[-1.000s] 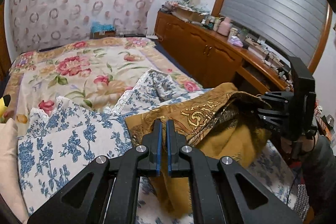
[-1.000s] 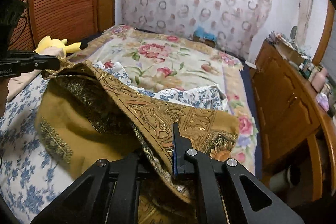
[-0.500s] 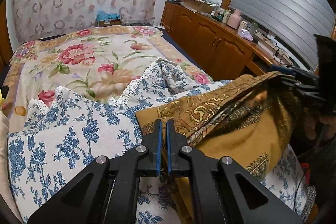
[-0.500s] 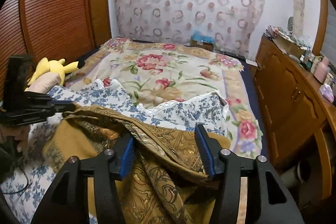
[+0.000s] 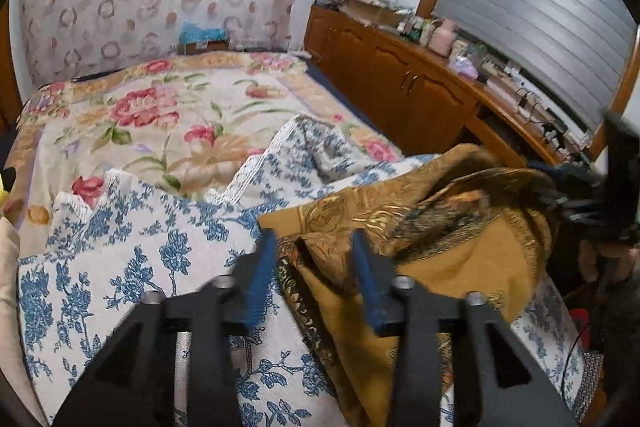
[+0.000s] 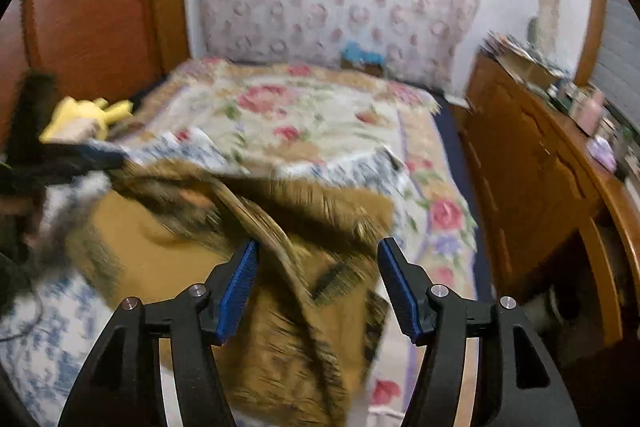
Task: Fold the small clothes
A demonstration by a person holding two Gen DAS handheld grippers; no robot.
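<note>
While it lies bunched on the blue-flowered sheet [image 5: 120, 247], the cloth [image 5: 460, 267] shows a plain mustard face and a darker border worked in gold scrolls, its upper layer humped in loose folds and turned back over the rest. It sits at the near end of the bed [image 5: 160, 115], on the side of the wooden cabinets [image 5: 400, 87].

Over its left corner, the left gripper [image 5: 314, 247] points down at a slant. Its jaws have just been opening and now stand apart; the patterned edge lies between the blue pads [image 5: 256, 283], which do not press on it.

Seen in a blurred picture, the right gripper [image 6: 318, 259] slants down over the cloth's other end. Its jaws have also just been opening and stand wide, with a raised fold between them, loose and not pinched. A yellow toy [image 6: 86, 117] lies far left on the bed.
</note>
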